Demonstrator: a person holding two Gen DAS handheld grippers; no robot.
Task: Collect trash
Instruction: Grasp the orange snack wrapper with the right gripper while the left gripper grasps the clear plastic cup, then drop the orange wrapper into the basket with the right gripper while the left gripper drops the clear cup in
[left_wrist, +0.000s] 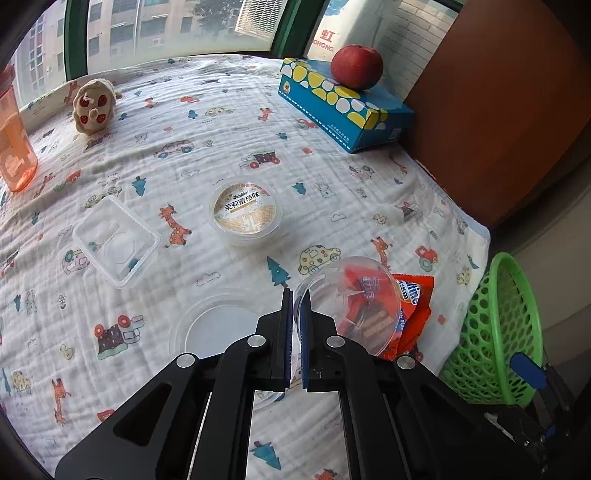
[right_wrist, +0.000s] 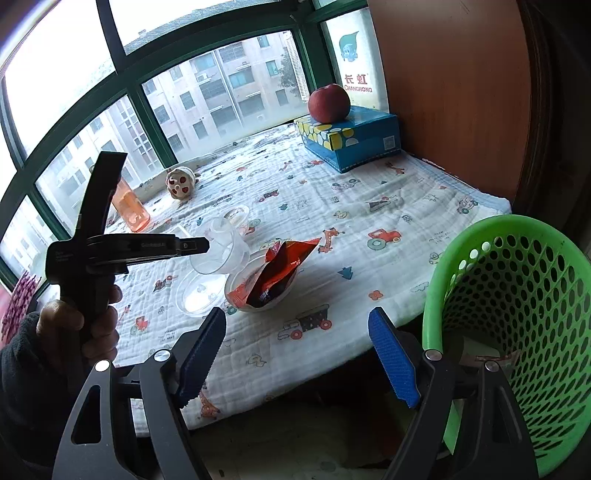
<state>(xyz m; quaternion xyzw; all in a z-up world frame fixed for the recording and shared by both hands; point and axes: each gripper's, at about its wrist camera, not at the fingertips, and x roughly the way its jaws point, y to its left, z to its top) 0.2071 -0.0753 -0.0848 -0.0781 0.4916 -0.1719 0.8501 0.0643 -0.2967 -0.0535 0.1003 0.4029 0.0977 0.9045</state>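
My left gripper (left_wrist: 296, 297) is shut on the rim of a clear plastic cup (left_wrist: 354, 295). In the right wrist view the cup (right_wrist: 221, 247) hangs tilted above the cloth at the left gripper (right_wrist: 205, 245), which a hand in a dark sleeve holds. Below the cup an orange-red snack wrapper (right_wrist: 275, 273) lies in a shallow clear bowl (right_wrist: 236, 291). My right gripper (right_wrist: 297, 314) stands open over the table's front edge with nothing between its fingers. A green mesh basket (right_wrist: 517, 295) stands just right of it, off the table's corner.
On the printed cloth (left_wrist: 229, 147) lie a round clear lid (left_wrist: 218, 328), a sealed labelled cup (left_wrist: 245, 212) and a clear rectangular tray (left_wrist: 116, 240). Farther back are an orange bottle (left_wrist: 13, 147), a small plush toy (left_wrist: 92, 107) and an apple (left_wrist: 356, 66) on a blue box (left_wrist: 343, 107).
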